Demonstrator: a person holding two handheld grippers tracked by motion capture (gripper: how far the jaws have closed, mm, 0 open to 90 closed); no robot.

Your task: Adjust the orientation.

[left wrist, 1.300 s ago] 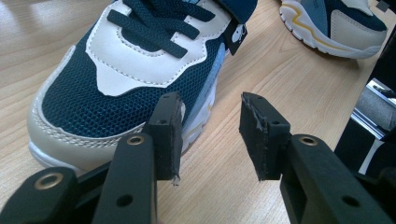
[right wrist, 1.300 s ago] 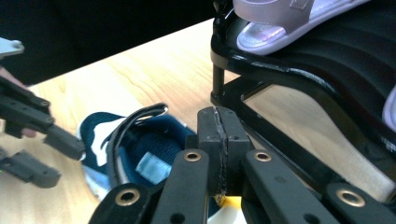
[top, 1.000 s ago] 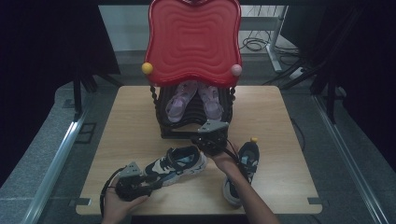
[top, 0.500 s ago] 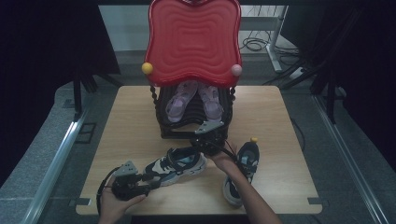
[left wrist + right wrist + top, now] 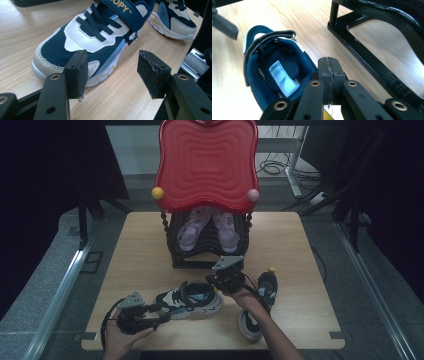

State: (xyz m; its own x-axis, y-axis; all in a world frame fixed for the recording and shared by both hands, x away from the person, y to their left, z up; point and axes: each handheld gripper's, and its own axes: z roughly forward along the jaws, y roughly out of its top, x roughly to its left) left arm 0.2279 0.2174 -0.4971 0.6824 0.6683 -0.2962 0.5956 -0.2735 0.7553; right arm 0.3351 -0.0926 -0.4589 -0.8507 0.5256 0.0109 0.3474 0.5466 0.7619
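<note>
Navy-and-cream strapped sneaker [image 5: 92, 40] lies by the left gripper's [image 5: 111, 72] just-opened fingers; right gripper's [image 5: 329, 72] fingers pinch its heel

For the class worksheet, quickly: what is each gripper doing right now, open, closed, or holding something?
Left gripper: open, jaws just been opening, toe of the near sneaker ahead, not gripped.
Right gripper: shut at that sneaker's heel; a grip cannot be told.

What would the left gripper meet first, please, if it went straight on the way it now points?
Most likely the toe of the navy and white sneaker. The left gripper has just been opening, nothing sits between its jaws, and the toe lies just ahead on the table, slightly toward the left jaw. Depth is hard to judge.
</note>
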